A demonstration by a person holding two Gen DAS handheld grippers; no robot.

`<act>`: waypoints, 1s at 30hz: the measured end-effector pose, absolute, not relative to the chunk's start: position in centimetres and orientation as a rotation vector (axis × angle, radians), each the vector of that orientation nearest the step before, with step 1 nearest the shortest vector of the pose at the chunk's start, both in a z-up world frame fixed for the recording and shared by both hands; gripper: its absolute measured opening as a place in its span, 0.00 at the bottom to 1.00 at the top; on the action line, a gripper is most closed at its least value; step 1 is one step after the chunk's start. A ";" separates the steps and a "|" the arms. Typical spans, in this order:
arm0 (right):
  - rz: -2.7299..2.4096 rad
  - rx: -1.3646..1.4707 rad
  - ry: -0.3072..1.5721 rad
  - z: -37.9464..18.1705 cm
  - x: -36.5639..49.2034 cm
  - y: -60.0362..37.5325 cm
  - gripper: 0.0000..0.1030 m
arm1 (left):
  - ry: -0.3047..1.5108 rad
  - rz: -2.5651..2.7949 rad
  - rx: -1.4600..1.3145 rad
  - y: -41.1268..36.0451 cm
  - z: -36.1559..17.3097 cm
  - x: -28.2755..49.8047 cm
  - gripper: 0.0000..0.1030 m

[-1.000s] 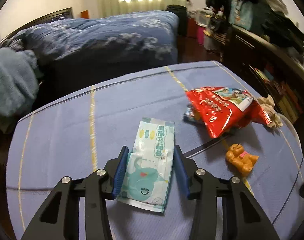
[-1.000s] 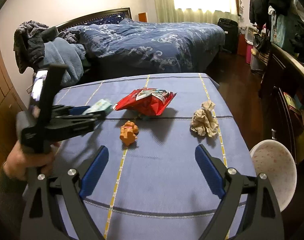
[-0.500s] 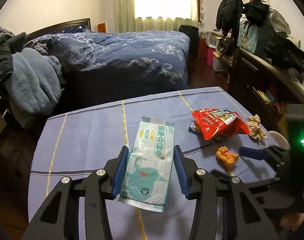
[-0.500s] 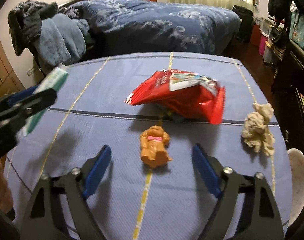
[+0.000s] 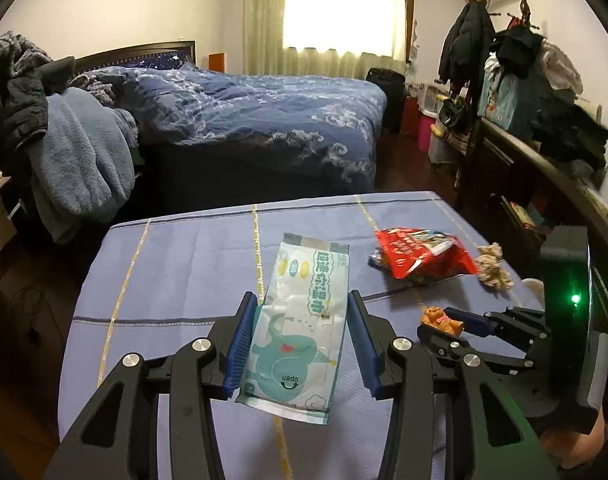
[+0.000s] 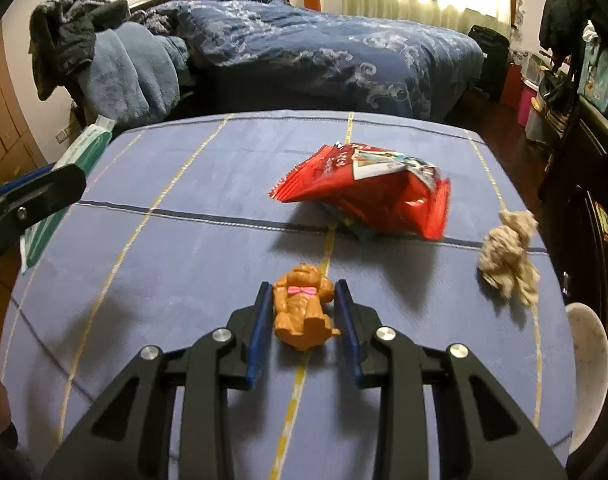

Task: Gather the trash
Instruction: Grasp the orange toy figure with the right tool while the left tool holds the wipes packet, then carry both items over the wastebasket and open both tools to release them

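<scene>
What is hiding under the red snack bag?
Something blue-green and crinkly peeks out beneath the red snack bag at its near edge, on the blue tablecloth. The bag covers most of it, so I cannot tell what it is.

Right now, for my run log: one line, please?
left gripper: holds wipes pack | right gripper: just closing around toy bear

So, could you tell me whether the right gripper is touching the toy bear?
Touching. In the right wrist view the right gripper, whose jaws have just been closing, has both blue pads against the sides of the toy bear, with no gap showing.
</scene>
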State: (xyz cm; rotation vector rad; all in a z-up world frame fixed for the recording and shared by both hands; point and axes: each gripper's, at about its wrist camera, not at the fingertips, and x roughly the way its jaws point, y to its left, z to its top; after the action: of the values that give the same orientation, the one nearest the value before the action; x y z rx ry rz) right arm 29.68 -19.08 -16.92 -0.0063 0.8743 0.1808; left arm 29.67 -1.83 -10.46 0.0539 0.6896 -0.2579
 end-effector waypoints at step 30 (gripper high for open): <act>0.094 0.136 0.733 -12.2 11.9 -28.8 0.32 | 0.586 -0.448 0.121 -13.4 -5.7 19.1 0.46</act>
State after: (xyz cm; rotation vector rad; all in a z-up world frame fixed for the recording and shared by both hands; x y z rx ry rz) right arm 11.88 -28.77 -12.19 0.1364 0.7333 0.0937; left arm 19.14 -13.36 -5.74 0.1213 0.5864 -0.4484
